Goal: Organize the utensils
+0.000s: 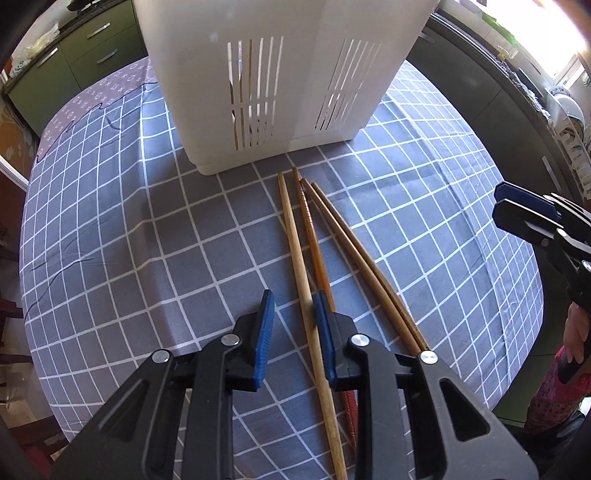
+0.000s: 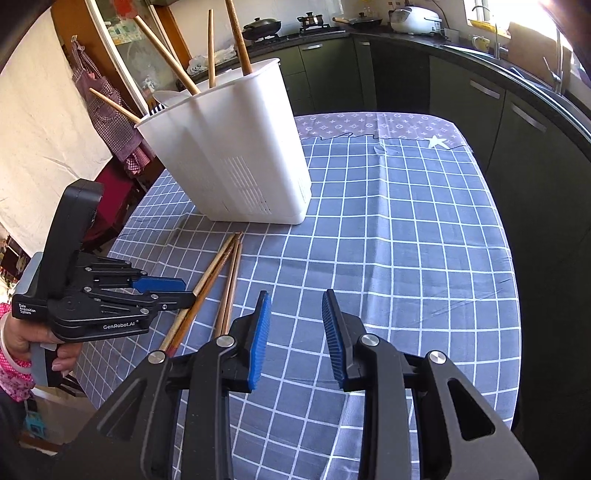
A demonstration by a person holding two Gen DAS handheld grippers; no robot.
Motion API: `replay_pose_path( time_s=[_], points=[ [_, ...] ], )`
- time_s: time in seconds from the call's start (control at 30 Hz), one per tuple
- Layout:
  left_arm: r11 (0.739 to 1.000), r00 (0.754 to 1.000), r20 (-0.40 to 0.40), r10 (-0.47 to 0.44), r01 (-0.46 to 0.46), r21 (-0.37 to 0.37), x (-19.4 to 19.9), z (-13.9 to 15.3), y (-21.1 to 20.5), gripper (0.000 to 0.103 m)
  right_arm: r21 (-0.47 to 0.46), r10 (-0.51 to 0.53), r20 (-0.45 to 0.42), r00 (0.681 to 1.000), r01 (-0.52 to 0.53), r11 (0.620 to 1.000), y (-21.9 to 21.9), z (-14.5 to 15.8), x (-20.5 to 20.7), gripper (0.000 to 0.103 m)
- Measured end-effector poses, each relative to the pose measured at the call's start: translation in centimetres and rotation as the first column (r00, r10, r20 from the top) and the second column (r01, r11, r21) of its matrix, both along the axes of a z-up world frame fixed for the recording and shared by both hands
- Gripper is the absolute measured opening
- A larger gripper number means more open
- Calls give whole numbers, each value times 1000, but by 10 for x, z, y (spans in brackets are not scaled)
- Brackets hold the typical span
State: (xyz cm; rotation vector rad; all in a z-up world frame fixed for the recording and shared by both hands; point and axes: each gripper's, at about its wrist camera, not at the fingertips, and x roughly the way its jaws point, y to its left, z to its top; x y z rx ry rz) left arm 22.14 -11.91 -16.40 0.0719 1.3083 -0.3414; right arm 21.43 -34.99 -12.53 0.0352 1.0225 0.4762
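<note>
A grey-blue cotton tablecloth with a white grid (image 2: 388, 240) covers the table; its far end is a mauve band printed with small white motifs (image 2: 369, 127) and one white star (image 2: 436, 141). Dark green kitchen cabinets with steel bar handles (image 2: 524, 122) run along the wall behind. On the black counter sit a black lidded wok (image 2: 261, 26) on the hob and a white rice cooker (image 2: 415, 18). A purple checked apron (image 2: 99, 96) hangs at the left beside a glass-fronted wooden cupboard (image 2: 127, 40). A cream curtain (image 2: 33, 147) drapes beneath it.
</note>
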Motion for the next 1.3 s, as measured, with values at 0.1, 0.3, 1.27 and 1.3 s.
replay_pose_path(
  time_s=[0.1,0.3,1.27,1.3],
  points=[
    [1000,1000,8,-6,6,14,2,-1,-7,22,1,10,-1,1000,-10,1000,3,1,-1,30],
    [999,1000,21,-3,2,32,6,-4,-12,9,1,8,-3,1000,-8,1000,3,1,-1,32],
    [980,882,438,173,-110,-167,-67,106,84,7,-41,139,-143,980,-146,988,63,-39,26,32],
    [981,880,445,169,-105,-165,-69,108,84,7,-47,144,-148,978,-153,987,66,-42,27,32]
  ],
)
